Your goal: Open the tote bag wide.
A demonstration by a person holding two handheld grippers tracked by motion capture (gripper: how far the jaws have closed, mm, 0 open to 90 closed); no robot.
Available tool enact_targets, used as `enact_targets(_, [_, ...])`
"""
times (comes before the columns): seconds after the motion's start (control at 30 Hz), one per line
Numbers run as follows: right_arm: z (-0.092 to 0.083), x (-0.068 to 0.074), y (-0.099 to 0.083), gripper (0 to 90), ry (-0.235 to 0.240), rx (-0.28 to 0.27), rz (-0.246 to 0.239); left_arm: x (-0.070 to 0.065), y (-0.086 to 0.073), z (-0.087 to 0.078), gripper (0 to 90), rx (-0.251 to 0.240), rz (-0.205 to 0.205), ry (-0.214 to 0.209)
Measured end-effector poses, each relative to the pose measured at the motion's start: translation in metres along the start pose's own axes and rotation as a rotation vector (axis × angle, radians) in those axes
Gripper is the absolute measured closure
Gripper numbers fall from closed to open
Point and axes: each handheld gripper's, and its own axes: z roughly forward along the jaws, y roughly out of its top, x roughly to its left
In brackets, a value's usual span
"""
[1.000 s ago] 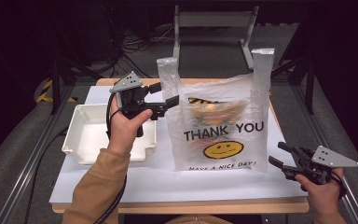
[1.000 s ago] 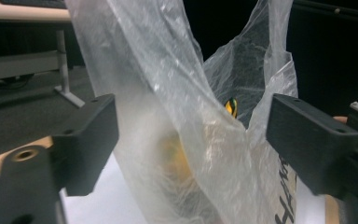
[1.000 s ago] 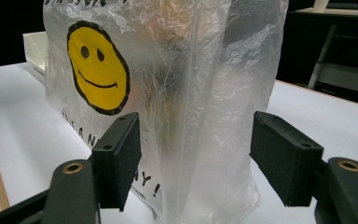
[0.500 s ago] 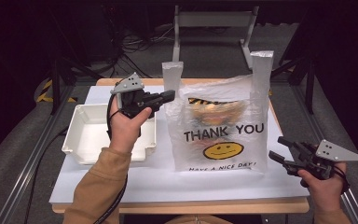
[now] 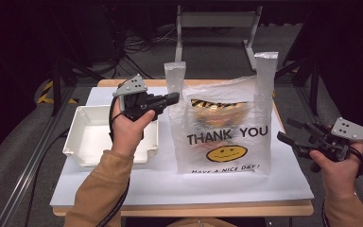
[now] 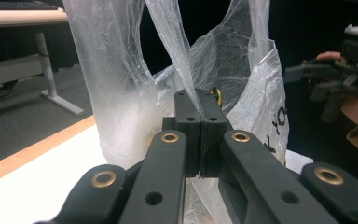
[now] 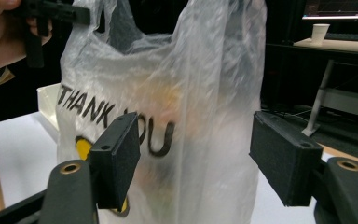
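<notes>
A clear plastic bag [image 5: 227, 132] printed "THANK YOU" with a yellow smiley stands upright mid-table, both handles up. Something orange and yellow [image 5: 217, 111] shows blurred inside it. My left gripper [image 5: 174, 98] is shut on the plastic at the foot of the bag's left handle. In the left gripper view the black pads [image 6: 189, 116] meet with the film [image 6: 121, 70] pinched between them. My right gripper [image 5: 287, 130] hovers open to the right of the bag, clear of it. In the right gripper view its jaws [image 7: 193, 158] stand wide apart with the bag [image 7: 182, 70] ahead of them.
An empty white tray [image 5: 90, 137] sits on the white sheet [image 5: 217, 182] left of the bag, under my left wrist. A metal stand [image 5: 217, 21] rises behind the table. The wooden table edge runs along the front. Dark floor and cables surround it.
The left gripper's jaws have shut on the bag beside its left handle. The right hand has lifted its gripper higher at the bag's right.
</notes>
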Motion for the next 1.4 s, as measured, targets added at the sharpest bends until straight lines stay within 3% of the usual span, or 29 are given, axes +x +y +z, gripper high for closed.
enact_targets(0.2, [0.009,-0.004,0.015,32.6,-0.002,0.009,-0.001,-0.001,0.001,-0.001,88.7,0.003,0.007,0.000])
enact_targets(0.4, [0.032,-0.001,0.029,23.9,0.022,0.038,0.011,-0.002,0.001,-0.001,87.4,-0.002,0.008,0.002])
enact_targets(0.63, [0.047,-0.006,0.041,22.3,0.018,0.061,0.027,-0.003,0.000,-0.001,87.8,0.004,0.018,-0.004])
enact_targets(1.03, [0.072,-0.005,0.057,21.3,0.002,0.102,0.006,-0.005,-0.001,0.002,88.1,0.019,0.021,-0.013])
enact_targets(1.1, [0.076,-0.007,0.058,30.9,-0.005,0.119,0.015,-0.005,-0.001,0.002,88.2,0.022,0.024,-0.015])
enact_targets(1.23, [0.074,-0.007,0.062,67.4,-0.005,0.126,-0.015,-0.005,-0.002,0.002,88.4,0.021,0.023,-0.010])
enact_targets(1.3, [0.072,-0.007,0.063,79.4,0.007,0.121,-0.029,-0.004,-0.002,0.002,88.4,0.021,0.025,-0.010])
enact_targets(1.4, [0.069,-0.005,0.062,88.7,0.003,0.114,-0.051,-0.004,-0.003,0.001,88.4,0.021,0.024,-0.007])
